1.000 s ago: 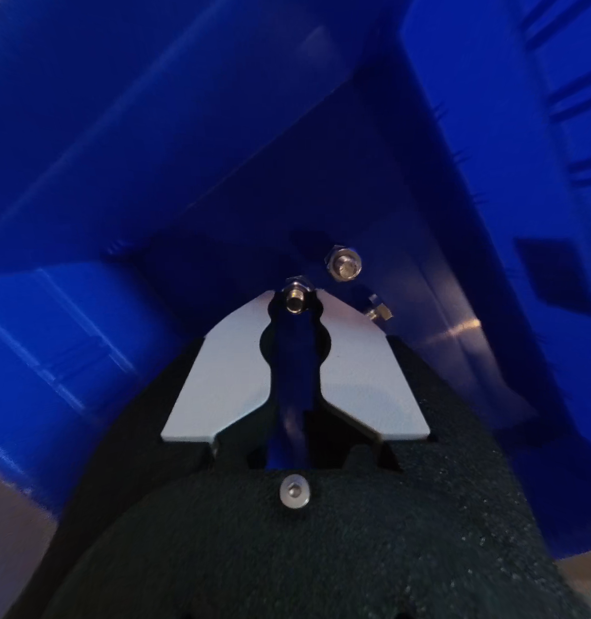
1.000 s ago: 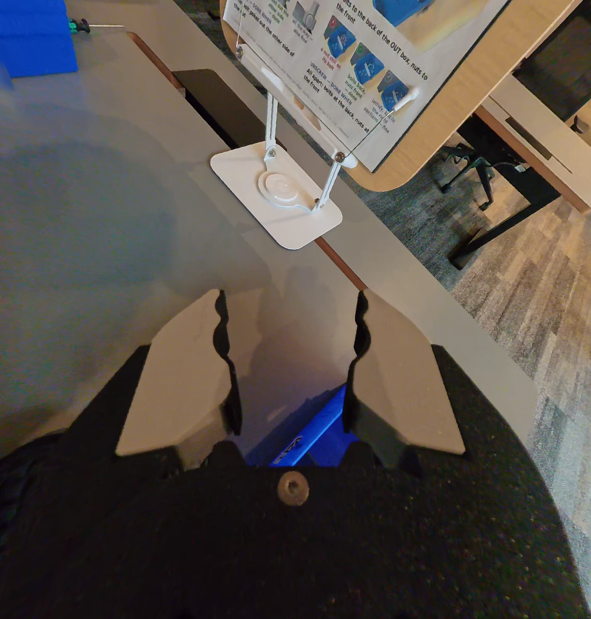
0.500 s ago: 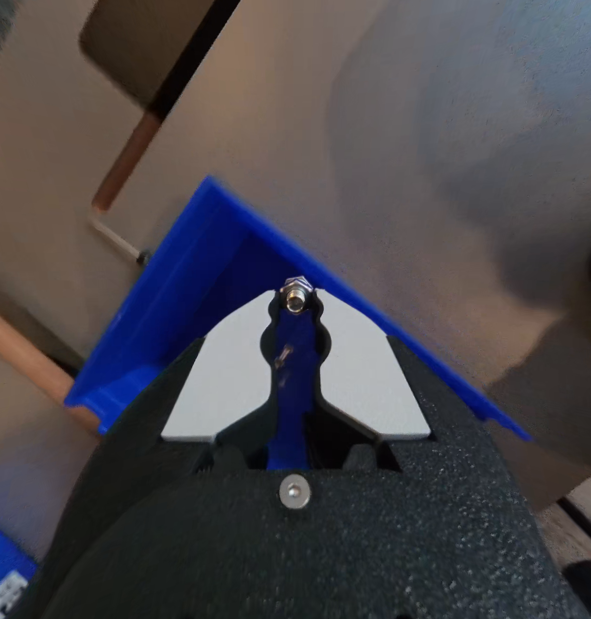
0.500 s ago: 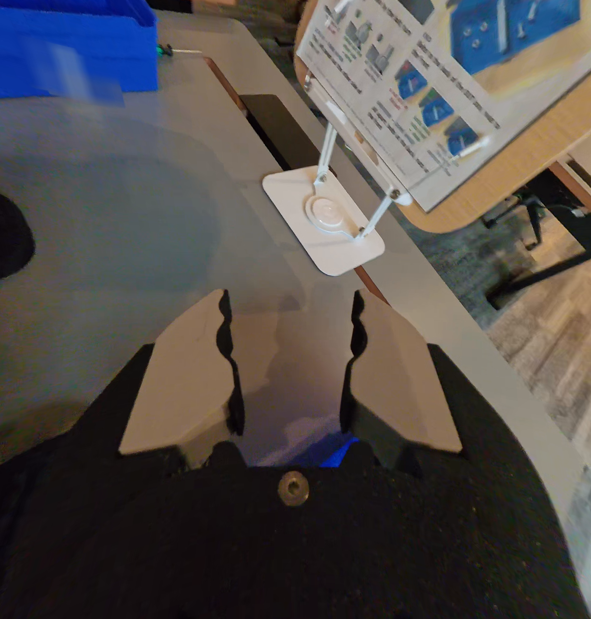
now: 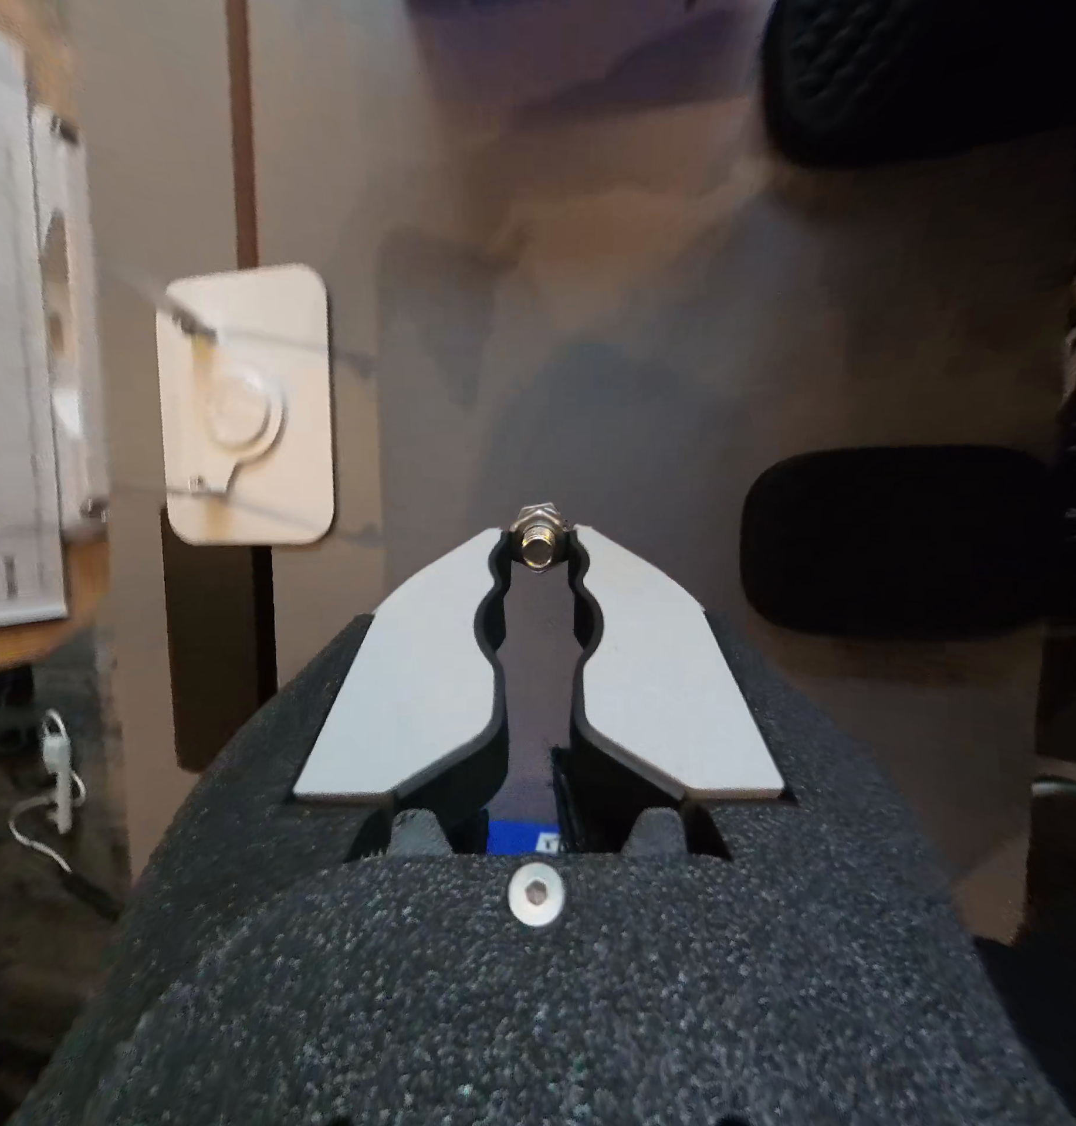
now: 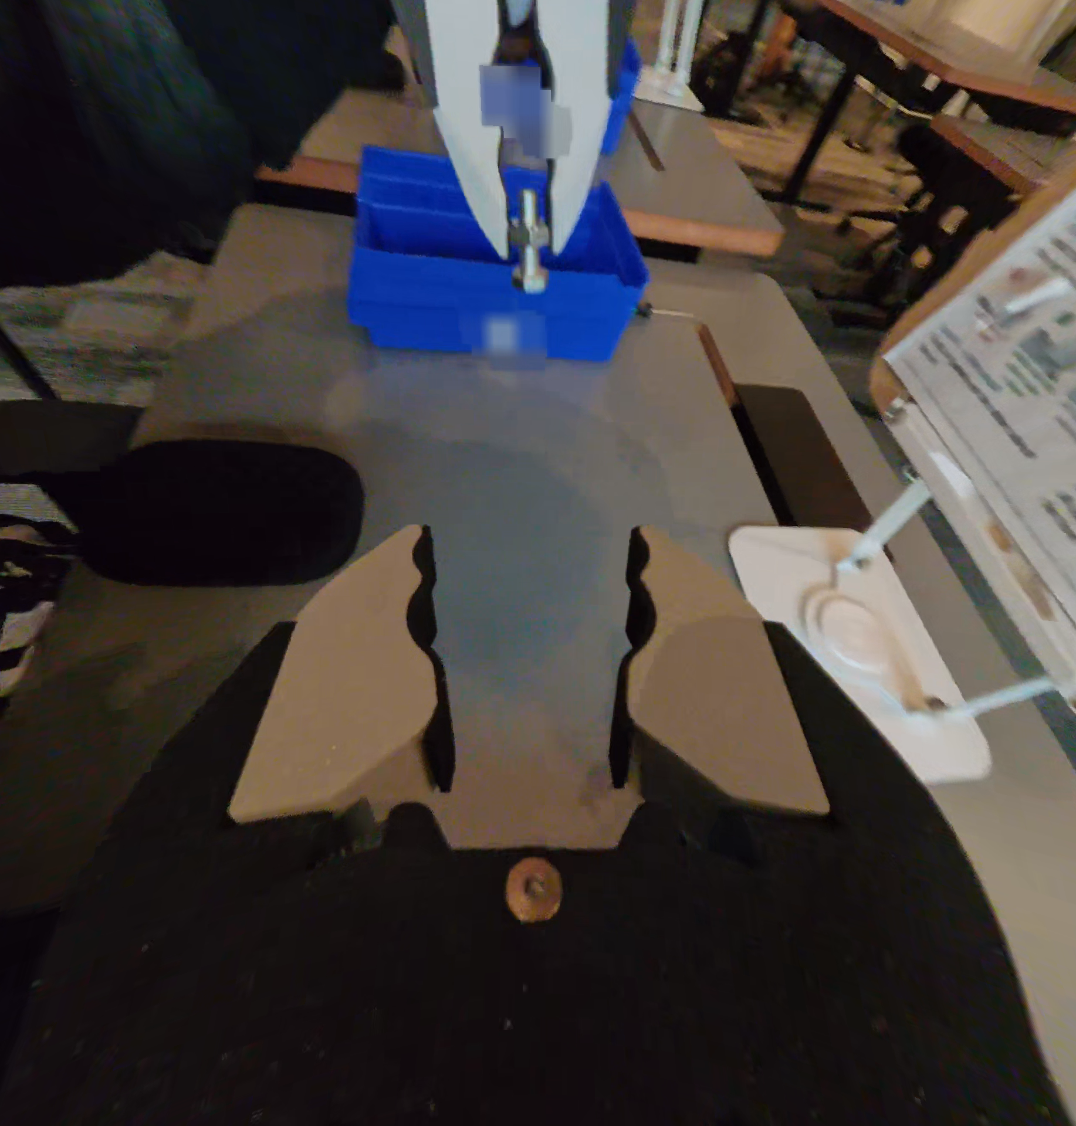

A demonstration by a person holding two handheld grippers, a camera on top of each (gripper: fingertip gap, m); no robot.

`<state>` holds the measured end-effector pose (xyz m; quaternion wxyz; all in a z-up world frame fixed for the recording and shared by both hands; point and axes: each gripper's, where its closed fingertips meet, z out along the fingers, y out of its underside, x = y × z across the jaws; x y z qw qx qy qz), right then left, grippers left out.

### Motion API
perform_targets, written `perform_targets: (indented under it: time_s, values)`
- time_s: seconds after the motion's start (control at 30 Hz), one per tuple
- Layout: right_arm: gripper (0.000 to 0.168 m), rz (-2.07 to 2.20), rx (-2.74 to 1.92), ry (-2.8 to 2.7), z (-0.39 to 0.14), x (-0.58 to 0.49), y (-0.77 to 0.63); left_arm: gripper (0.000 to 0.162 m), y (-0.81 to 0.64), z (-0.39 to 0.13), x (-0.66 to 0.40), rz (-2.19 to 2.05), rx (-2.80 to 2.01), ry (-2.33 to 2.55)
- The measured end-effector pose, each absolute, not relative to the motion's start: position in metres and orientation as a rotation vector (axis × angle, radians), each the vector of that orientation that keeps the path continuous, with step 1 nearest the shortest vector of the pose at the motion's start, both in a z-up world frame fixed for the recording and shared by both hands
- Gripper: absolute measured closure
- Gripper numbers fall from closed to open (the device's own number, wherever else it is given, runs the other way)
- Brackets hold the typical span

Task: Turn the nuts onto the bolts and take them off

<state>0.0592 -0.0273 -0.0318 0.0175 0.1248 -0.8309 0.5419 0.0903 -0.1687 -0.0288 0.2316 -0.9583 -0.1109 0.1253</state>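
Observation:
My left gripper (image 5: 538, 536) is shut on a silver bolt (image 5: 538, 548) with a nut on it, gripped at the nut, the threaded end pointing back at the camera. In the right wrist view the left gripper (image 6: 528, 240) hangs ahead, above the grey table, holding the bolt (image 6: 528, 268) by its nut (image 6: 528, 233), head toward me. My right gripper (image 6: 529, 548) is open and empty, low over the table, well short of the bolt.
A blue bin (image 6: 493, 304) stands on the grey table (image 6: 523, 439) behind the held bolt. A white stand base (image 6: 852, 646) with an instruction sheet (image 6: 1023, 378) is at the right, also in the left wrist view (image 5: 246, 402). A black pad (image 6: 218, 512) lies at the left. Some 15 cm of space lies between my two pairs of fingers.
My left gripper has lifted the bolt out of the blue bin and swung over the table. My right gripper has turned to face the bin and the left gripper, staying open.

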Motion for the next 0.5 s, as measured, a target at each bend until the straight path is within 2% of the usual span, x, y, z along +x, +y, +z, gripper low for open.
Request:
perform_targets:
  time_s: [0.5]
  values:
    - [0.12, 2.157, 0.783, -2.678, -0.025, 0.126, -0.073, 0.144, -0.066, -0.015, 0.126, 0.198, -2.65, 0.209]
